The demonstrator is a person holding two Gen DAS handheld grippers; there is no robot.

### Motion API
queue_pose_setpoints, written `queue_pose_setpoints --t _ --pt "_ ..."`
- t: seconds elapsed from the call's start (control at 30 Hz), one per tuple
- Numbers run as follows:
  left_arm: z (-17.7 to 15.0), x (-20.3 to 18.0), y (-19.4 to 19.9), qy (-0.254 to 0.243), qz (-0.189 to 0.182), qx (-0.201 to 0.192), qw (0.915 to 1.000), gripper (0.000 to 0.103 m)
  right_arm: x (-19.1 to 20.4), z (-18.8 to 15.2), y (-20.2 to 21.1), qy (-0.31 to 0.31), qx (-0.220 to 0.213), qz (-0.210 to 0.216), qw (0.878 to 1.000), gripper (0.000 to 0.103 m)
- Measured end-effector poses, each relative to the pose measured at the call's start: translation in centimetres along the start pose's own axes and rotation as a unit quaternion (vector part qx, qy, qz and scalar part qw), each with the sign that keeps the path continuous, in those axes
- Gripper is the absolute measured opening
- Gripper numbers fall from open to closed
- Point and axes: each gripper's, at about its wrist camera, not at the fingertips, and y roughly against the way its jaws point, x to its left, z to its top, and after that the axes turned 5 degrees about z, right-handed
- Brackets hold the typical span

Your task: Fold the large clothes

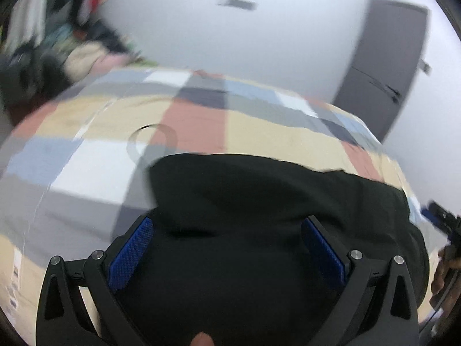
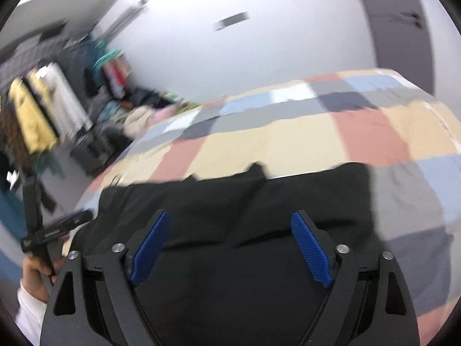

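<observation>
A black garment [image 1: 259, 201] lies folded into a rough rectangle on a bed with a checked cover [image 1: 95, 167]. It also shows in the right wrist view [image 2: 230, 201], on the same checked cover [image 2: 302, 141]. My left gripper [image 1: 227, 225] is open above the near part of the garment, its blue pads wide apart and empty. My right gripper [image 2: 230, 219] is open too, over the garment's near edge, holding nothing. The right gripper [image 1: 440, 219] shows at the right edge of the left wrist view; the left gripper [image 2: 66, 225] shows at the left of the right wrist view.
A pile of mixed clothes [image 2: 138, 112] and hanging garments [image 2: 37, 115] stand beyond the bed's left side. A white wall [image 1: 259, 43] with a dark door [image 1: 386, 66] is behind the bed. Both views are motion-blurred.
</observation>
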Motion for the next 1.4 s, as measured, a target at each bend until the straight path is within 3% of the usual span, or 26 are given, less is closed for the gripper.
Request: queue_pose_setpoints --t 0.13,0.2,0.3,0.37,0.43,0.5,0.53,0.57,0.6,0.63,0.67,0.73,0.77,0.93,1.13,1.23,1.4 --pt "-0.3 5.3 -2.6 0.061 0.014 0.068 0.9957 0.102 -4.7 0.8 0.2 -0.049 0.025 -0.05 0.997 0.09" --pt "-0.8 7.3 -3.6 0.101 -0.009 0.093 0.9905 0.102 -6.5 0.8 -0.3 -0.073 0.041 -0.059 0.995 0.091" --pt "-1.1 7.9 -4.6 0.115 -0.029 0.111 0.9868 0.101 -8.9 0.0 -1.7 -0.108 0.084 -0.079 0.987 0.095" --pt "-1.3 7.5 -5.3 0.114 -0.053 0.125 0.9842 0.101 -10.6 -1.1 -3.0 -0.156 0.117 -0.07 0.978 0.095" --pt "-1.5 7.0 -5.4 0.11 -0.075 0.127 0.983 0.093 -11.3 -1.7 -3.5 -0.19 0.129 -0.034 0.973 0.095" --pt "-1.6 6.6 -5.3 0.11 -0.097 0.123 0.9816 0.071 -10.6 -1.7 -3.7 -0.187 0.128 0.003 0.974 0.094" --pt "-1.5 6.3 -5.0 0.106 -0.104 0.116 0.9821 0.067 -9.7 -1.7 -3.5 -0.175 0.125 0.013 0.977 0.089" --pt "-1.4 6.1 -4.8 0.102 -0.103 0.108 0.9836 0.058 -8.4 -1.5 -3.5 -0.15 0.123 0.02 0.981 0.076" --pt "-1.2 5.8 -4.6 0.101 -0.103 0.103 0.9843 0.044 -7.6 -1.4 -3.4 -0.134 0.123 0.018 0.983 0.068" --pt "-1.0 5.7 -4.2 0.102 -0.102 0.092 0.9853 0.036 -6.2 -1.3 -3.4 -0.101 0.122 0.002 0.987 0.053" --pt "-0.8 5.6 -3.8 0.102 -0.103 0.079 0.9863 0.022 -4.9 -1.1 -3.3 -0.069 0.114 -0.021 0.991 0.03" --pt "0.0 5.4 -2.6 0.105 -0.12 0.046 0.9861 0.014 -2.7 -0.6 -2.8 -0.029 0.089 -0.046 0.995 0.01" --pt "0.6 5.3 -2.0 0.108 -0.123 0.031 0.986 0.01 -1.9 -0.2 -2.4 -0.013 0.072 -0.053 0.996 0.007" --pt "3.2 4.1 1.1 0.115 -0.119 -0.055 0.9848 0.008 -1.2 2.9 -0.4 -0.011 -0.027 -0.063 0.998 0.005" --pt "5.4 3.5 3.1 0.115 -0.09 -0.117 0.9824 0.007 -0.8 5.6 -0.8 0.024 -0.087 -0.1 0.991 0.004" --pt "5.7 3.1 2.6 0.107 -0.061 -0.125 0.9844 0.007 -0.8 6.3 -2.0 0.035 -0.081 -0.125 0.988 0.003" --pt "5.5 2.7 -1.8 0.082 -0.01 -0.071 0.9941 0.008 -3.1 6.0 -5.1 0.023 -0.034 -0.153 0.987 0.003"
